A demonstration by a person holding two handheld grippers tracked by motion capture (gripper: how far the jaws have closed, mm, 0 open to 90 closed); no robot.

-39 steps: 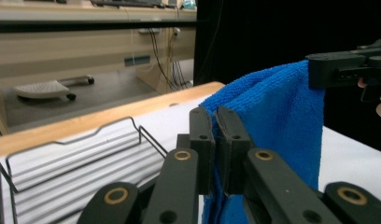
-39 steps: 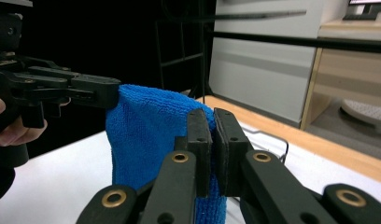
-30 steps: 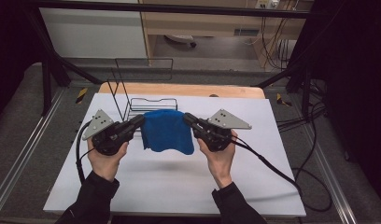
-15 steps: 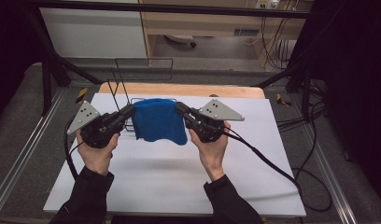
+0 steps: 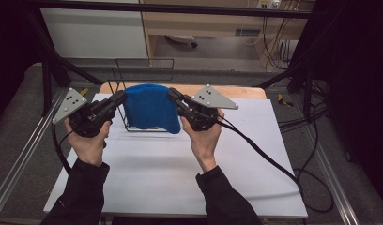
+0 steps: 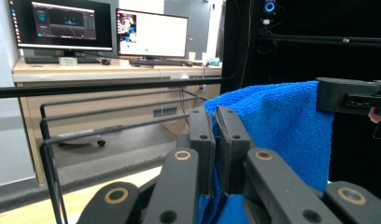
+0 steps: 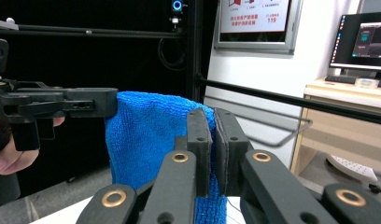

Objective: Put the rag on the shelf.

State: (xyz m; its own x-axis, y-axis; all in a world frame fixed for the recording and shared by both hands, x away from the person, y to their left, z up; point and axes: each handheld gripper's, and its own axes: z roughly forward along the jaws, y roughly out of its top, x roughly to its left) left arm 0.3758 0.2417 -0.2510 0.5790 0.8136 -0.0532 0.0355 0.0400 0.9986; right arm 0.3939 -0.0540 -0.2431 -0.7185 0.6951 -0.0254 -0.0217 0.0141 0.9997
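Note:
A blue terry cloth [image 5: 149, 111] hangs between my two grippers above the white table, in front of a black wire rack [image 5: 143, 77]. My left gripper [image 5: 121, 97] is shut on the cloth's left top corner; its jaws pinch the blue cloth [image 6: 277, 130] in the left gripper view [image 6: 215, 126]. My right gripper [image 5: 172, 93] is shut on the right top corner, and the right gripper view shows its jaws [image 7: 213, 128] closed on the cloth [image 7: 146, 135]. The cloth drapes down over the rack's lower front wire.
The white table top [image 5: 180, 173] lies under the hands, with a wooden board [image 5: 236, 91] at its far edge beneath the rack. Black frame bars [image 5: 58, 70] stand at both sides. Cables [image 5: 274, 159] trail off to the right. Monitors [image 6: 100, 30] sit on a desk beyond.
Both grippers have risen and moved away from the person toward the rack, carrying the cloth with them. The cloth now hangs higher, against the rack's wires.

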